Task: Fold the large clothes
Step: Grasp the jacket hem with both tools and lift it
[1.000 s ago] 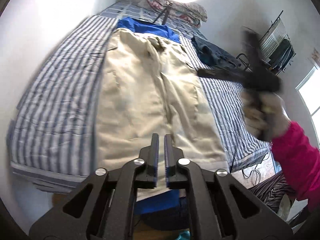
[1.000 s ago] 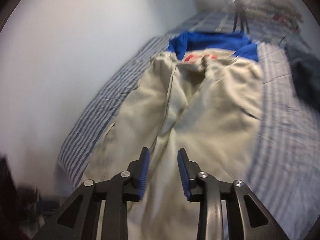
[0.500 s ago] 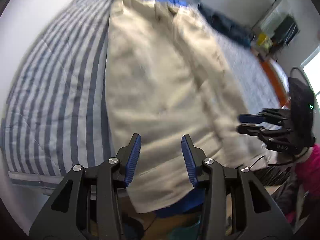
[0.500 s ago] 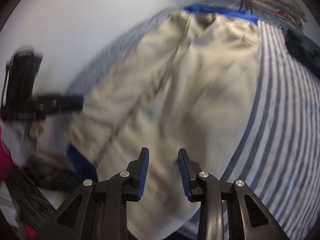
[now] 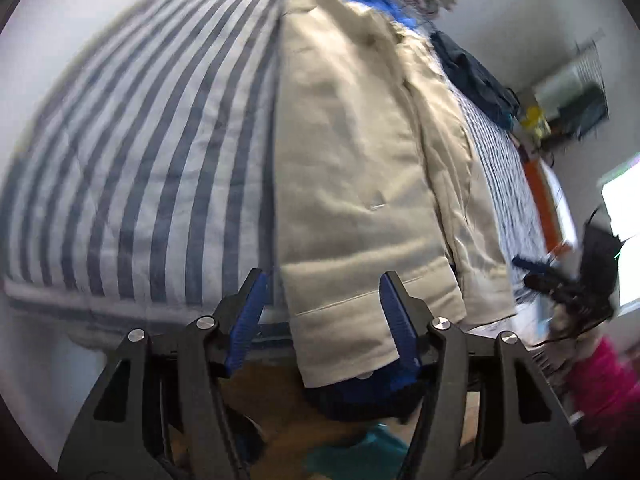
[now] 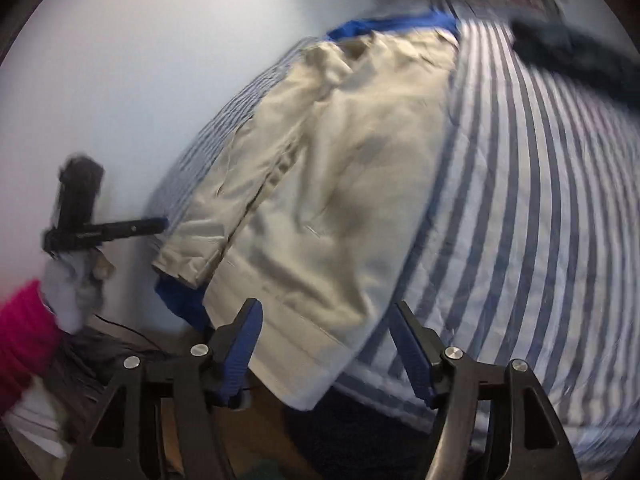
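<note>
Blue-and-white striped bedcover (image 5: 132,168) filled the left. Beige cotton trousers (image 5: 352,152) lay flat lengthwise on it, waist far, both hems hanging over the near bed edge. Left gripper (image 5: 320,316) sat at the left leg's hem, jaws opening, blue pads either side of the cuff, not pressing it. Right gripper (image 6: 326,344) sat at the right leg's hem, jaws opening, cloth between the pads, not clamped. Blue garment (image 6: 384,26) lay under the waistband, dark garment (image 5: 472,76) far right.
</note>
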The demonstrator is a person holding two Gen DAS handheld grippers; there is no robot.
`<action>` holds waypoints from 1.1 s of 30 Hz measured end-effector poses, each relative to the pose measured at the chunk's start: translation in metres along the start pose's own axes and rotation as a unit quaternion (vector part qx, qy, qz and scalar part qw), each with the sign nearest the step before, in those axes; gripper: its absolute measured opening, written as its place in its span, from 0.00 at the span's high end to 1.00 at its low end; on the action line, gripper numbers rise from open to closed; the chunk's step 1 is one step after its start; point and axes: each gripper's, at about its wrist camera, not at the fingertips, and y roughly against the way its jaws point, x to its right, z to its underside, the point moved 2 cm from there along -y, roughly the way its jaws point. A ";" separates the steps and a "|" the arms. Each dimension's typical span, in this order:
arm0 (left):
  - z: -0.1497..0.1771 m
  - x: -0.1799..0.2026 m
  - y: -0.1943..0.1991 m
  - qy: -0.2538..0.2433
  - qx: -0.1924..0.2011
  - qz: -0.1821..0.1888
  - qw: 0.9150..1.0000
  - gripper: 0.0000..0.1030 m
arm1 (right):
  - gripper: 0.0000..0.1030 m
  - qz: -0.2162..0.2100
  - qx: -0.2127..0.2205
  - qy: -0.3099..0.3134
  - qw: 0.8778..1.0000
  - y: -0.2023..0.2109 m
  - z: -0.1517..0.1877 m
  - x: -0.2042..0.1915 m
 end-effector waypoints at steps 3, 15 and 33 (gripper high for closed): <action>0.004 -0.005 -0.014 0.036 -0.029 0.046 0.998 0.42 | 0.36 -0.046 -0.014 -0.053 0.997 -0.009 0.007 0.018; 0.013 0.006 -0.031 0.062 -0.051 0.092 0.992 0.42 | 0.41 -0.130 -0.026 -0.096 0.987 -0.042 0.011 0.017; 0.007 0.036 0.001 0.051 -0.005 0.099 0.994 0.77 | 0.85 -0.149 -0.012 -0.117 0.982 -0.019 -0.014 0.001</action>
